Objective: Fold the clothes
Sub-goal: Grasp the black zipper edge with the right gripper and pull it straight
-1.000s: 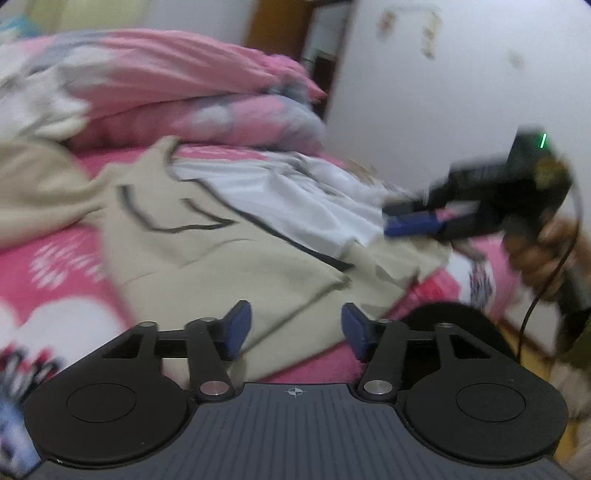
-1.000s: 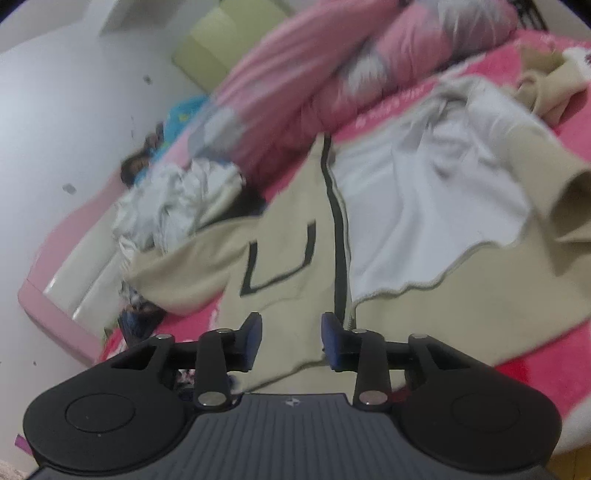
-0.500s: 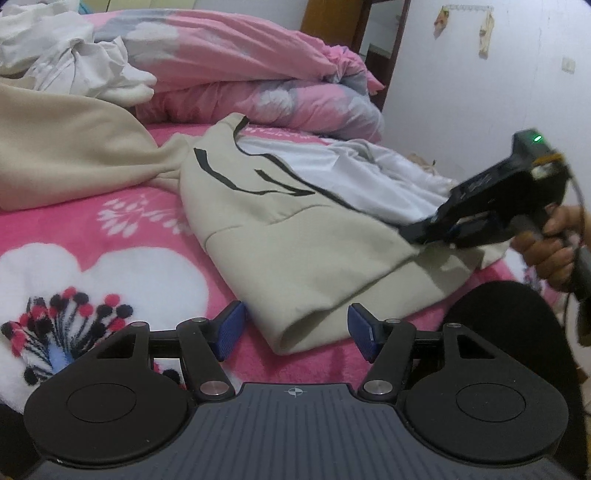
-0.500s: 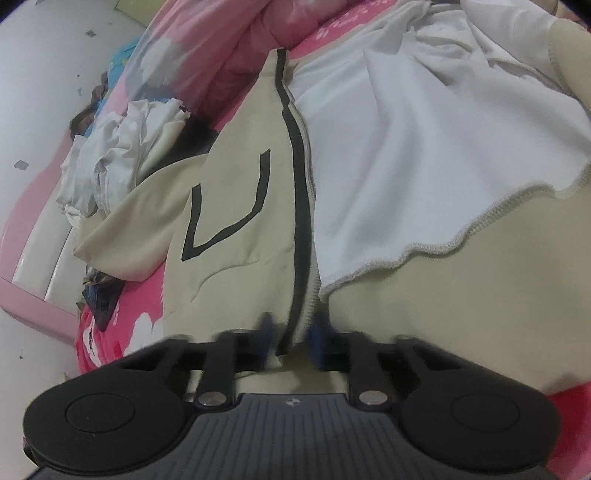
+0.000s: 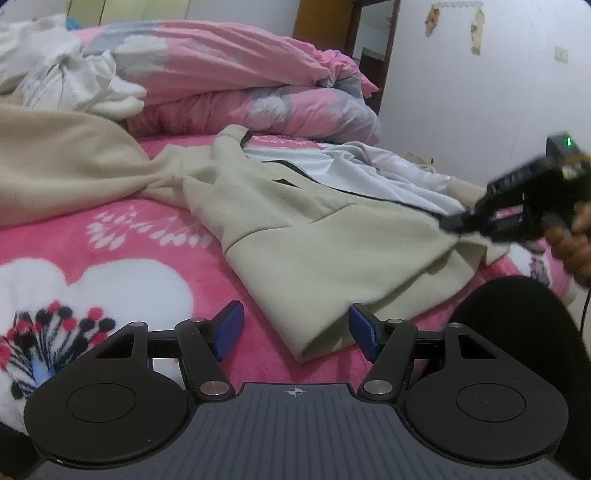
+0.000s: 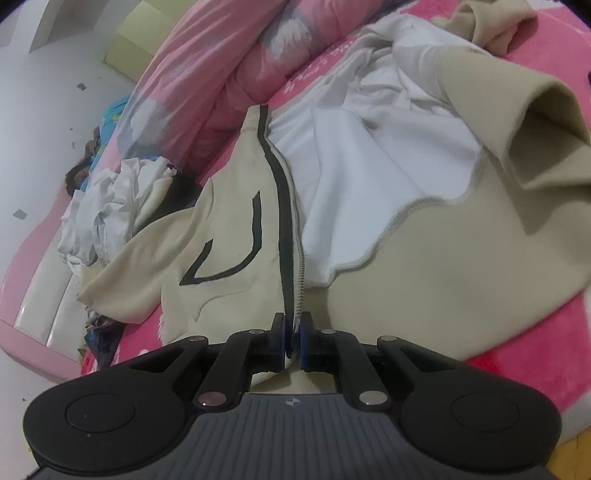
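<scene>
Pink floral blanket (image 5: 110, 266) covering bed; rolled pink-and-grey duvet (image 5: 236, 88) behind; white wall (image 5: 480, 96); wooden door frame (image 5: 317, 18).

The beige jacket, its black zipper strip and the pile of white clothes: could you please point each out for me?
beige jacket (image 5: 317, 254): left wrist view, on the front panel.
black zipper strip (image 6: 282, 206): right wrist view, midway along the strip.
pile of white clothes (image 6: 110, 199): right wrist view, on the crumpled middle.

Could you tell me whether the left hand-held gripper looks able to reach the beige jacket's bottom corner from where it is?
Probably yes: the left hand-held gripper is open, the beige jacket has its folded corner lying just ahead between the jaws, and nothing blocks it.
</scene>
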A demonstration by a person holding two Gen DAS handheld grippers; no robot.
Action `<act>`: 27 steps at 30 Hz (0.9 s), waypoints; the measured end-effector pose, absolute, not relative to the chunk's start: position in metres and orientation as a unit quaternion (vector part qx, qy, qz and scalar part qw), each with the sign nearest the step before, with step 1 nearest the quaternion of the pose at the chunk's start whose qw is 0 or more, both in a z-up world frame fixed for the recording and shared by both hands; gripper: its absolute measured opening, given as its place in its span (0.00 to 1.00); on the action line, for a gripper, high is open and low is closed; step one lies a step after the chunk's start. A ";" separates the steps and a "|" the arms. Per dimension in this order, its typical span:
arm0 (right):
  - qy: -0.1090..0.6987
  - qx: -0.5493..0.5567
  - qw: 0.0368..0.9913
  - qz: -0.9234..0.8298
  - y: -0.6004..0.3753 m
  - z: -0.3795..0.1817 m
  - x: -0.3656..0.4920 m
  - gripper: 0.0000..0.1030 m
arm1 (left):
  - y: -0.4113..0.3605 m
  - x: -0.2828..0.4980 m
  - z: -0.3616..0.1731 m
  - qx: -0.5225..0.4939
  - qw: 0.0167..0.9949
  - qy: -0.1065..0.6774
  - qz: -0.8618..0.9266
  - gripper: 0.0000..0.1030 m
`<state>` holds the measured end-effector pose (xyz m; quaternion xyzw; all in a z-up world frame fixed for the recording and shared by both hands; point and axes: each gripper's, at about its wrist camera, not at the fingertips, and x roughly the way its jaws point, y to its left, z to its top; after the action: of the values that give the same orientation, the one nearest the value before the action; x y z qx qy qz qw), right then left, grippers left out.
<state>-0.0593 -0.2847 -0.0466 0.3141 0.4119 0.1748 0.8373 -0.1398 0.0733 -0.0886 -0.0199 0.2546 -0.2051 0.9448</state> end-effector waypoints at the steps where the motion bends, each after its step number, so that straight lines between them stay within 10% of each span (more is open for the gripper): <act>1: 0.404 0.317 0.840 0.173 -0.289 -0.043 -0.058 0.06 | 0.071 -0.141 -0.089 -0.013 0.946 0.253 -0.204 0.61; 10: 0.412 0.325 0.835 0.164 -0.296 -0.052 -0.057 0.06 | 0.075 -0.140 -0.086 -0.066 0.940 0.268 -0.200 0.43; 27: 0.370 0.376 0.832 0.172 -0.316 -0.042 -0.062 0.06 | 0.060 -0.145 -0.094 -0.055 0.948 0.261 -0.171 0.43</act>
<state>-0.0621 -0.3160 -0.0419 0.3762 0.3697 0.1716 0.8321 -0.1449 0.0595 -0.0941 -0.0554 0.2608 -0.1713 0.9484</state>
